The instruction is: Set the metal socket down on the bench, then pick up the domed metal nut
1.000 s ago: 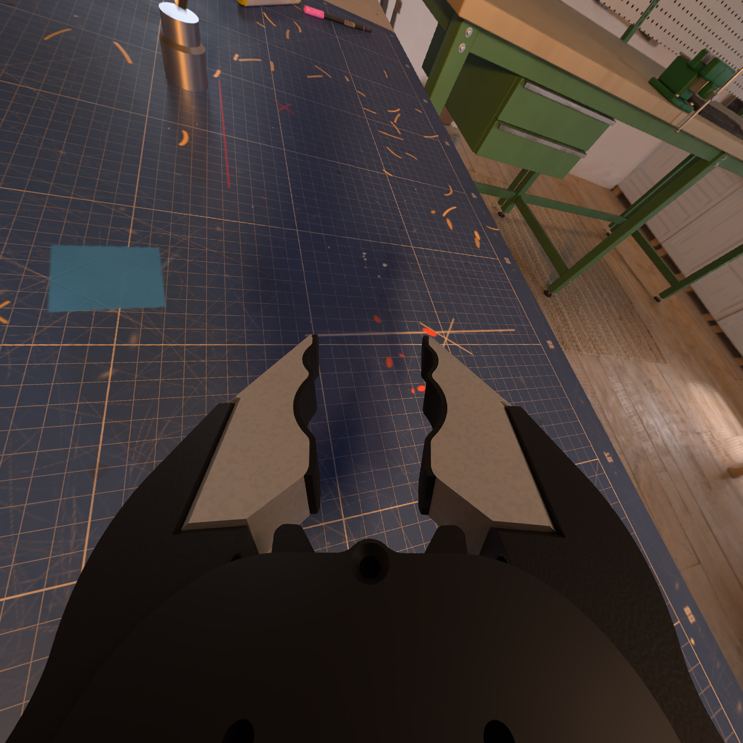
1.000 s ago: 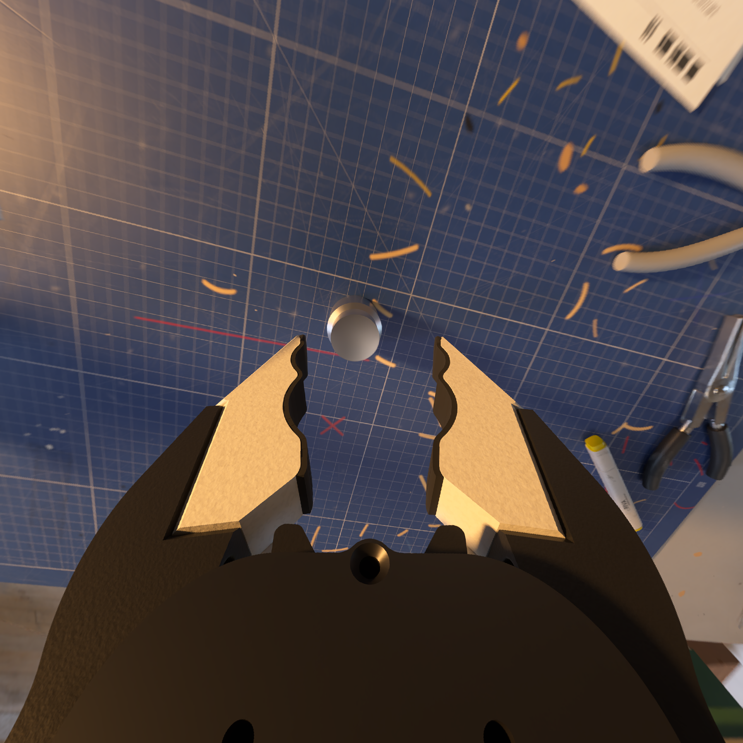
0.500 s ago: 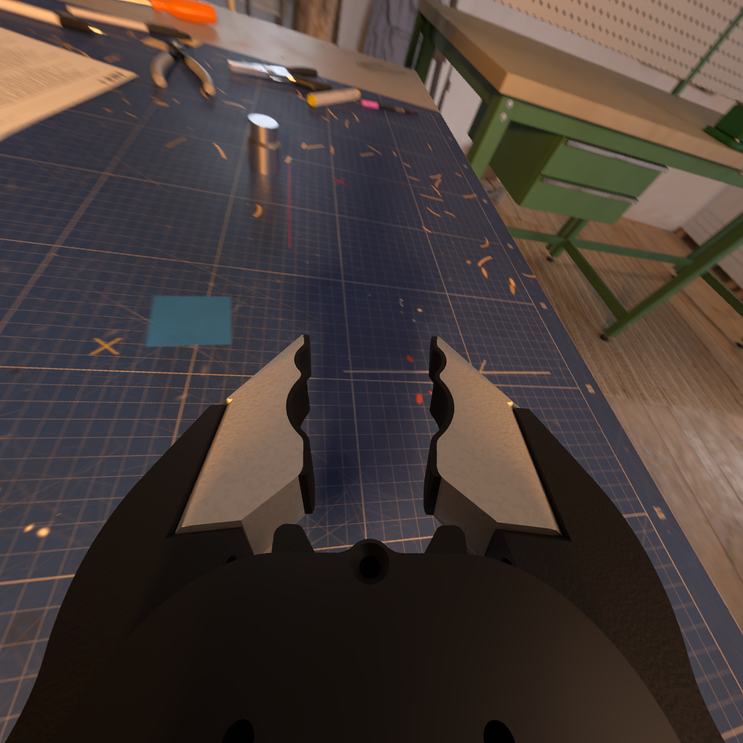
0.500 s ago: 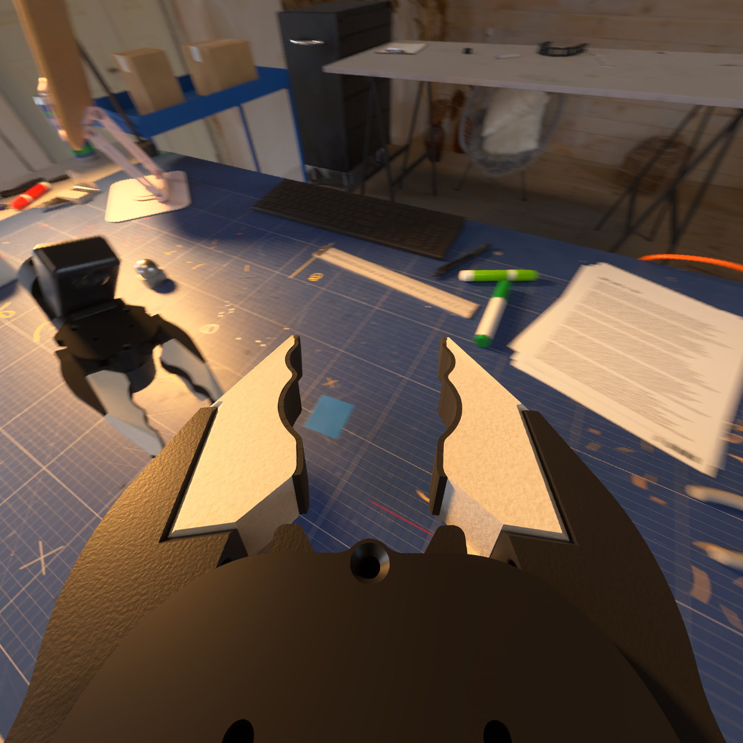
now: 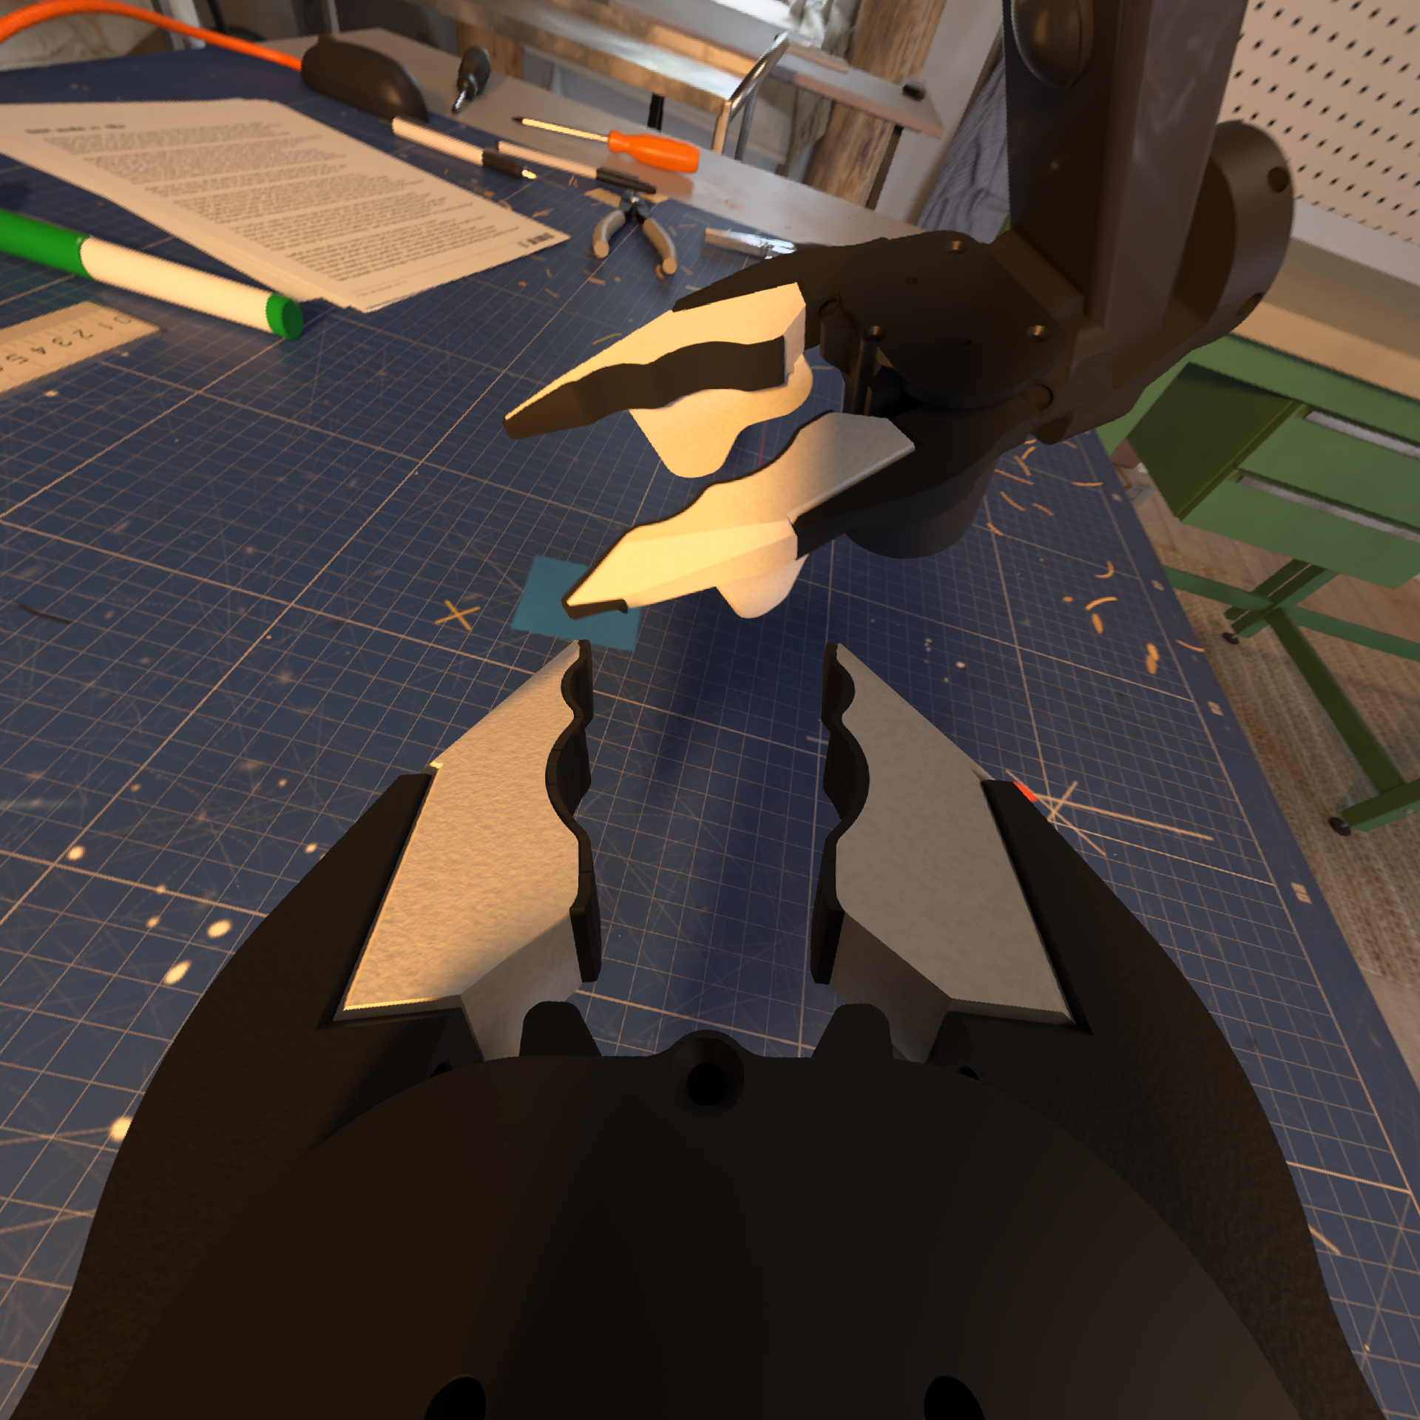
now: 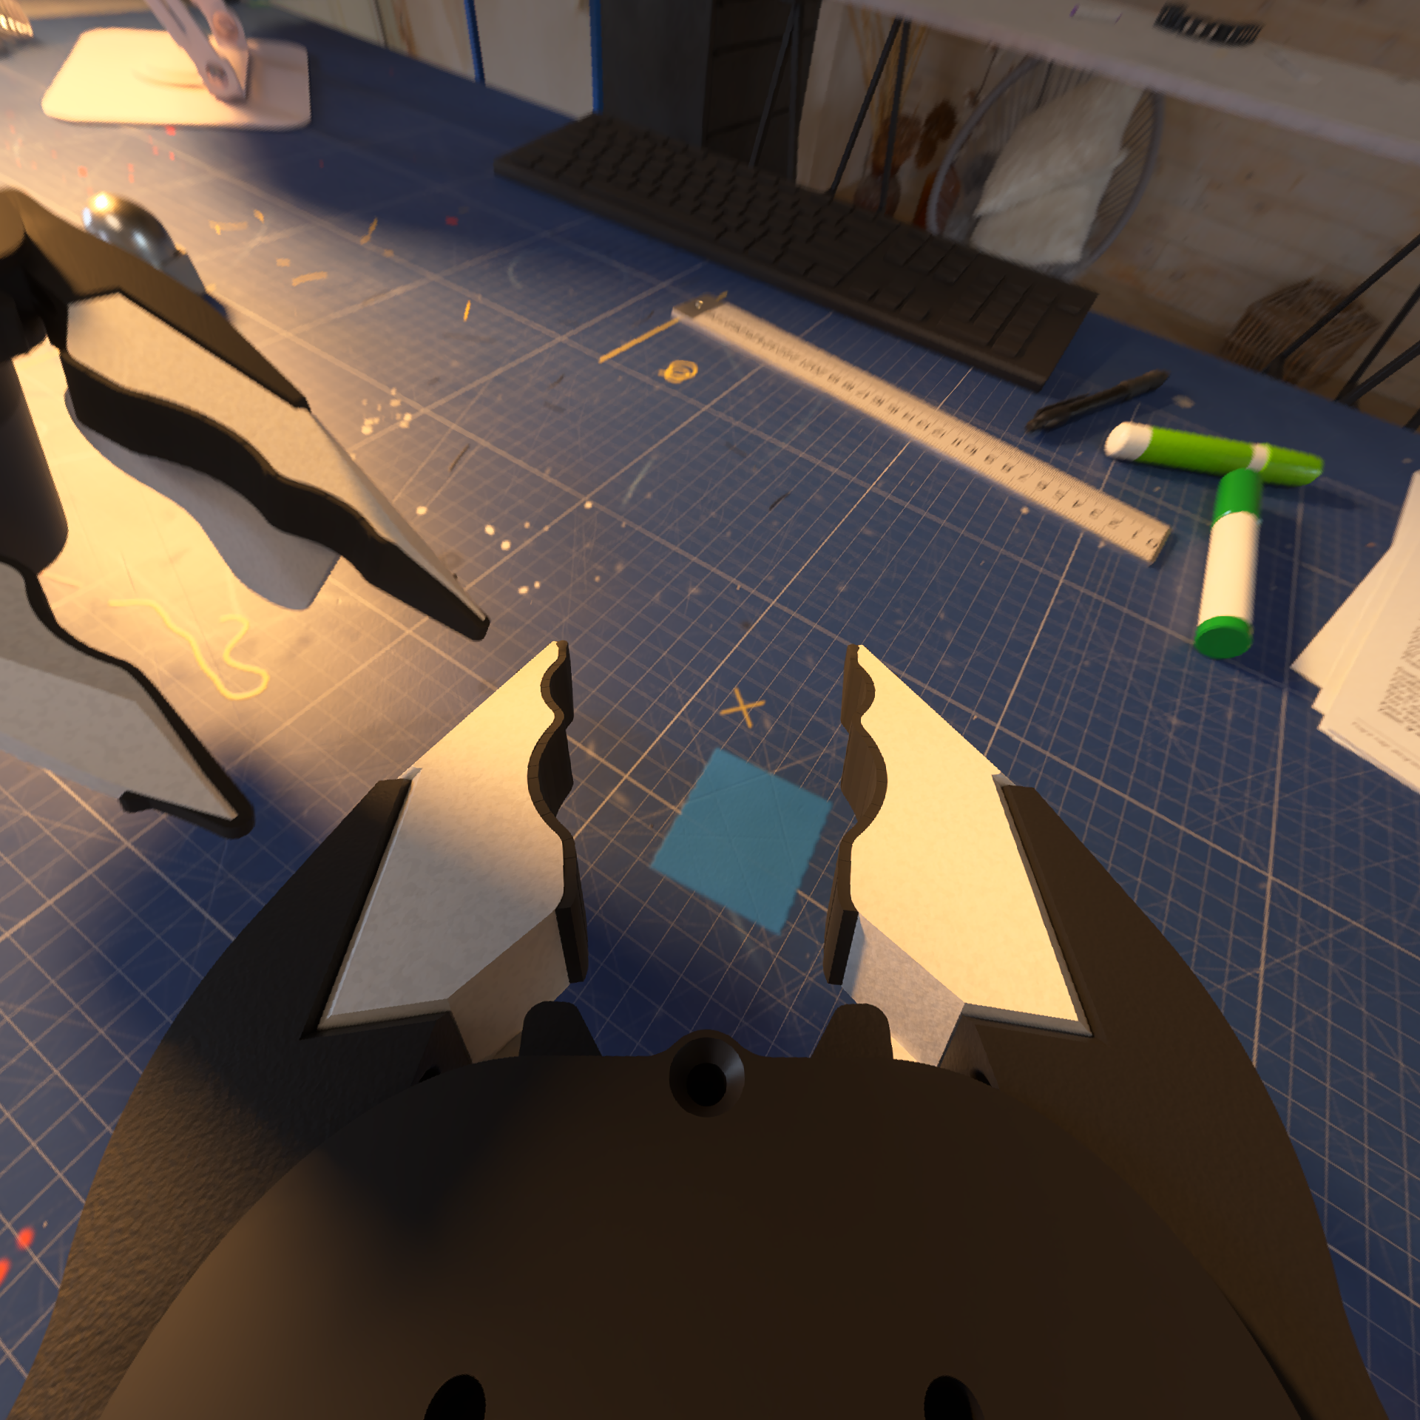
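Observation:
The domed metal nut [image 6: 127, 227] sits on the blue cutting mat [image 6: 960, 691] at the far left of the right wrist view, partly hidden behind my left gripper [image 6: 353, 722]. The metal socket is not in view. My left gripper [image 5: 707, 649] is open and empty, low over the mat [image 5: 230, 615]. My right gripper [image 6: 707, 649] is open and empty above a light-blue square patch [image 6: 741, 837]. In the left wrist view the right gripper [image 5: 538, 519] hangs just ahead, over the same patch [image 5: 549, 615].
A black keyboard [image 6: 807, 238], steel ruler [image 6: 922, 419], two green markers [image 6: 1229, 553] and a black pen [image 6: 1091, 399] lie beyond the patch. A paper stack [image 5: 253, 192], pliers [image 5: 634, 234] and an orange screwdriver [image 5: 649, 150] lie at the back. A green workbench [image 5: 1306, 476] stands beyond the mat's right edge.
Both grippers have swung round and closed in on each other over the blue patch. The right gripper has left the socket, which has dropped out of both views. Both stay open.

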Available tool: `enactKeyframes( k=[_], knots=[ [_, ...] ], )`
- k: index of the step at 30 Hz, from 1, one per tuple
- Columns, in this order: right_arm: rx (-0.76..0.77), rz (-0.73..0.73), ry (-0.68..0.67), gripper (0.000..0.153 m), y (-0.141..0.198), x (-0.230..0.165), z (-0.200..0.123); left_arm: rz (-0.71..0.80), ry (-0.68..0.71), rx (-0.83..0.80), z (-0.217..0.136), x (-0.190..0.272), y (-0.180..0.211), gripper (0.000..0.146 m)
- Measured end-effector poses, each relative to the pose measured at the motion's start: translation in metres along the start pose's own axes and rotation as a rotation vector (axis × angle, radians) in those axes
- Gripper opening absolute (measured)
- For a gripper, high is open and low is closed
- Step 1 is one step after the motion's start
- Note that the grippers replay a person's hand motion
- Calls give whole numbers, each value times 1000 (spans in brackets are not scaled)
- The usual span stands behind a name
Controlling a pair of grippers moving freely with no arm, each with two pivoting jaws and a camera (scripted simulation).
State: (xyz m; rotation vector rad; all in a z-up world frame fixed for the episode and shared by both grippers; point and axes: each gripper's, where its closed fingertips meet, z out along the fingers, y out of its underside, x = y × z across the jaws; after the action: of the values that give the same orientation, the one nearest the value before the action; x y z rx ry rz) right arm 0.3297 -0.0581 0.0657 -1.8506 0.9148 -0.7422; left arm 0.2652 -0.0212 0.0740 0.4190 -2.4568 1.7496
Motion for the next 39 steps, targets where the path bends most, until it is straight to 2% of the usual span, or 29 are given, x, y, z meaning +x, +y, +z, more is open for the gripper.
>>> enactKeyframes(
  k=[4,13,18,20,23,27,30,32,35,39],
  knots=[
    [-33,-5,-27,71,8,-5,4,18,-48,-39,4,-4,6,59],
    [4,26,-34,71,3,-5,4,33,-49,-70,4,-2,10,60],
    [14,23,-50,71,4,-9,5,-15,-18,-83,-11,10,17,62],
    [16,8,-48,71,3,-11,5,-15,-50,-56,-31,11,11,63],
    [34,-12,-48,71,-2,-13,4,-7,-192,-18,-79,-6,-6,63],
    [52,-22,-49,71,-6,-15,2,-103,-541,-23,-177,-69,-27,64],
    [55,-16,-58,71,-7,-17,2,-253,-734,-105,-246,-122,-14,64],
    [54,-9,-65,71,-7,-17,3,-366,-758,-159,-274,-146,3,64],
    [48,0,-68,71,-5,-16,4,-482,-724,-225,-293,-165,28,64],
    [45,33,-81,71,-2,-15,5,-488,-797,-501,-312,-184,78,64]
  ],
)
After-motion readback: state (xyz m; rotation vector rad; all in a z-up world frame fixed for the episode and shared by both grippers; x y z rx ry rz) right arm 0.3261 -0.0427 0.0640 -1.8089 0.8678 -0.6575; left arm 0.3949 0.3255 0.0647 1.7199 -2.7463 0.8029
